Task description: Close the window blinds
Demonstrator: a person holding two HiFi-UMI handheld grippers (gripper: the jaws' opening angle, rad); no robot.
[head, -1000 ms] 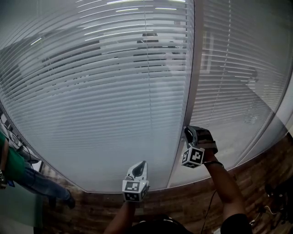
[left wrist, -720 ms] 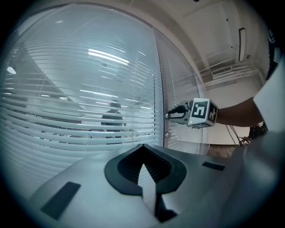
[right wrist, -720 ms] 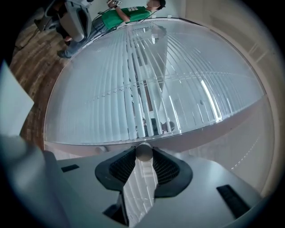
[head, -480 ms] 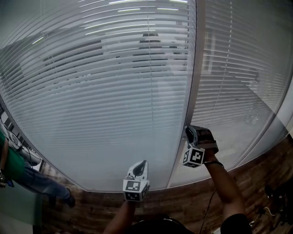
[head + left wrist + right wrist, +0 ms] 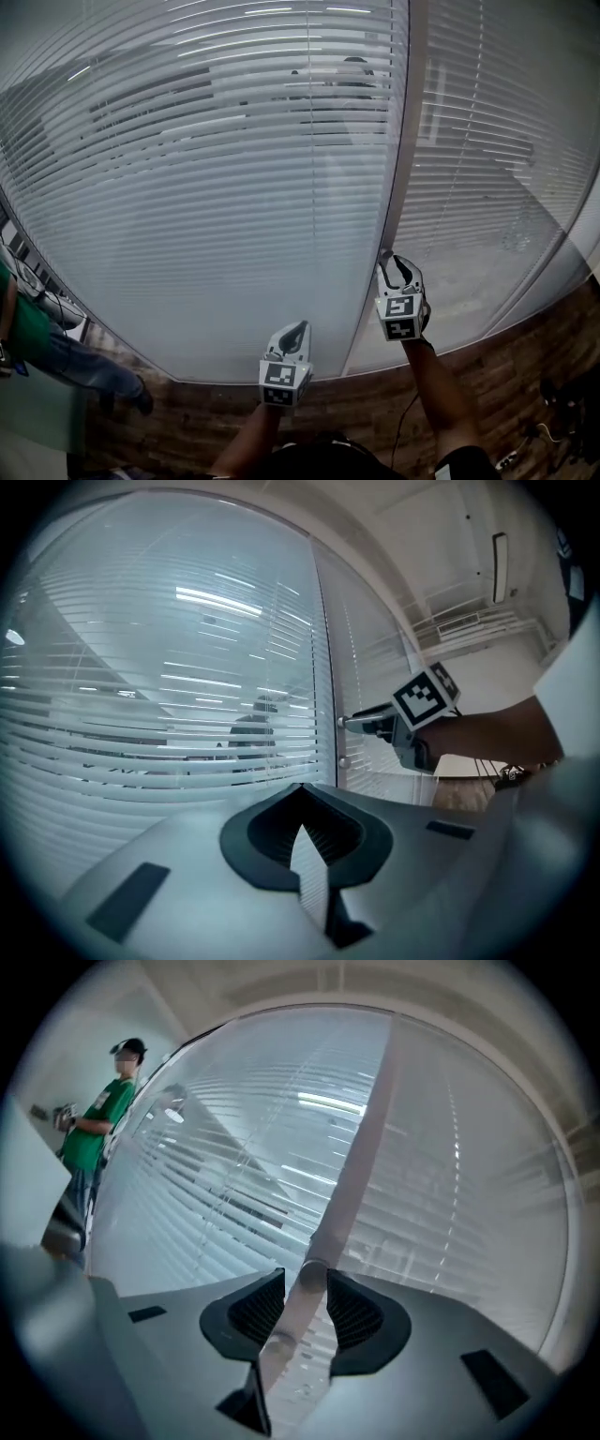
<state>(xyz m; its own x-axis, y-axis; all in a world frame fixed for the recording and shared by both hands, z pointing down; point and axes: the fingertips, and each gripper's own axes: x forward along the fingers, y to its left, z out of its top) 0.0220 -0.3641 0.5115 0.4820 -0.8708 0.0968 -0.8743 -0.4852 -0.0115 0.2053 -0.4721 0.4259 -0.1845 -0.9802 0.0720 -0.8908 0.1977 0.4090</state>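
Right claw [image 5: 387, 264] clenched on the knob [image 5: 306, 1290] on the window post [image 5: 403, 141] to tilt the blinds [image 5: 206, 187] shut, left claw [image 5: 297, 328] clenched empty, idle left of post

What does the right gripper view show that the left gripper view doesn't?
Only the right gripper view: the knob clamped between that gripper's jaws, and a person in green. Only the left gripper view: the right gripper seen side-on at the window frame, plus the left gripper, jaws together. Both: the blinds, slats partly open.
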